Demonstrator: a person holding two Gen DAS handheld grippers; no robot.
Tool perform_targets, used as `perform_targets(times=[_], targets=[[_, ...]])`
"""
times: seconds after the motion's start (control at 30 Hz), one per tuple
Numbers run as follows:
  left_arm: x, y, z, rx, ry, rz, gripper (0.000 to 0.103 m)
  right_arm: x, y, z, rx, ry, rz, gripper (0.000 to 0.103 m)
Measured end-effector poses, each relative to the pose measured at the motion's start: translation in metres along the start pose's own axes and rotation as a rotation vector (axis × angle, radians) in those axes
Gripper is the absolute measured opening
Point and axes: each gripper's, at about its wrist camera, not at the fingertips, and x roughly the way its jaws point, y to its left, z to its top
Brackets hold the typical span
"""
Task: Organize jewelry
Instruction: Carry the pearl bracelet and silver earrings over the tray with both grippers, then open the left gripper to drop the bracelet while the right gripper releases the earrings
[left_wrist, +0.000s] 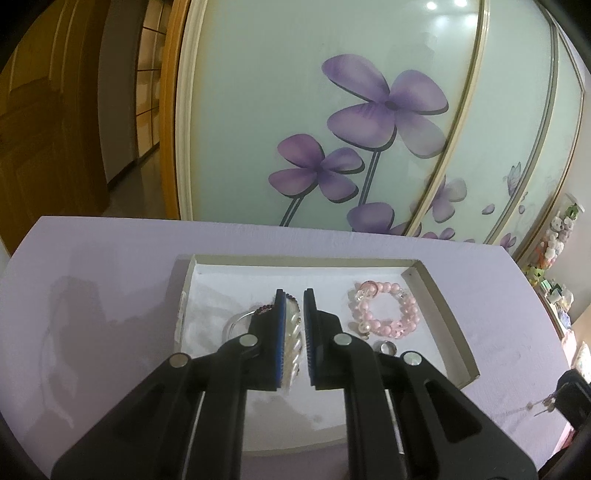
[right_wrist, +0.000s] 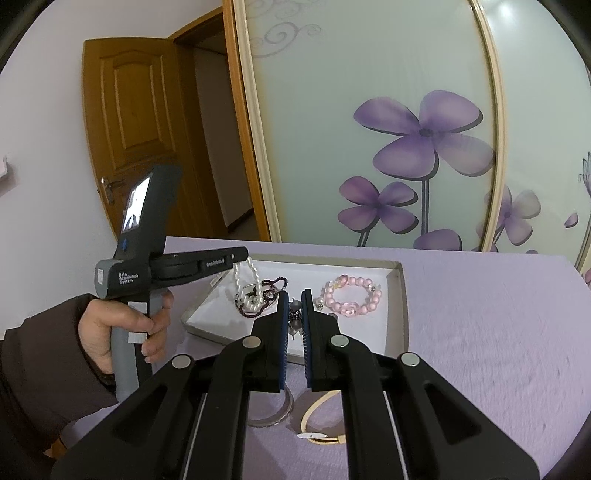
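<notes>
Pearl strand going into the tray

Left hand-held gripper (left_wrist: 293, 332) holds the limp, slippery pearl strand (left_wrist: 291, 339) by its loop, dangling over the tray (left_wrist: 439, 295); right hand-held gripper (right_wrist: 294, 325) pinches a small charm piece (right_wrist: 294, 314).

One tray (right_wrist: 397, 295); one pink bead bracelet (right_wrist: 351, 295); one pearl strand (right_wrist: 243, 280); one dark cord (right_wrist: 275, 284); one metal bangle (right_wrist: 277, 415); one cream band (right_wrist: 317, 424).

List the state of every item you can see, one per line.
Left gripper: holds the pearl strand over the tray.
Right gripper: shut on a dark beaded piece.
Pink bracelet: lying in the tray.
Metal bangle: lying outside on the cloth.
</notes>
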Motion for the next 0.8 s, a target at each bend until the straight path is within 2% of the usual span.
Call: perform_targets(times=[0.07, 0.23, 0.3, 0.43, 0.5, 0.6, 0.8], targets=[[-0.002, 0.002, -0.001, 0.002, -0.005, 0.000, 0.024, 0.000, -0.002, 0.001, 0.002, -0.004, -0.004, 0.007], [-0.017, 0.014, -0.003, -0.014, -0.037, 0.009, 0.033, 0.006, -0.005, 0.005, 0.006, -0.008, -0.014, 0.007], [-0.026, 0.020, -0.005, -0.023, -0.055, 0.024, 0.042, 0.010, -0.005, 0.007, 0.003, -0.008, -0.017, 0.007], [-0.042, 0.032, -0.008, -0.037, -0.086, 0.044, 0.052, 0.017, -0.004, 0.009, -0.007, -0.009, -0.037, 0.007], [-0.049, 0.038, -0.010, -0.049, -0.102, 0.046, 0.063, 0.023, -0.007, 0.012, -0.007, -0.012, -0.048, 0.007], [-0.062, 0.047, -0.013, -0.070, -0.128, 0.049, 0.073, 0.034, -0.012, 0.019, 0.003, -0.013, -0.068, 0.007], [-0.075, 0.054, -0.022, -0.056, -0.141, 0.062, 0.076, 0.063, -0.022, 0.025, 0.040, 0.013, -0.100, 0.007]])
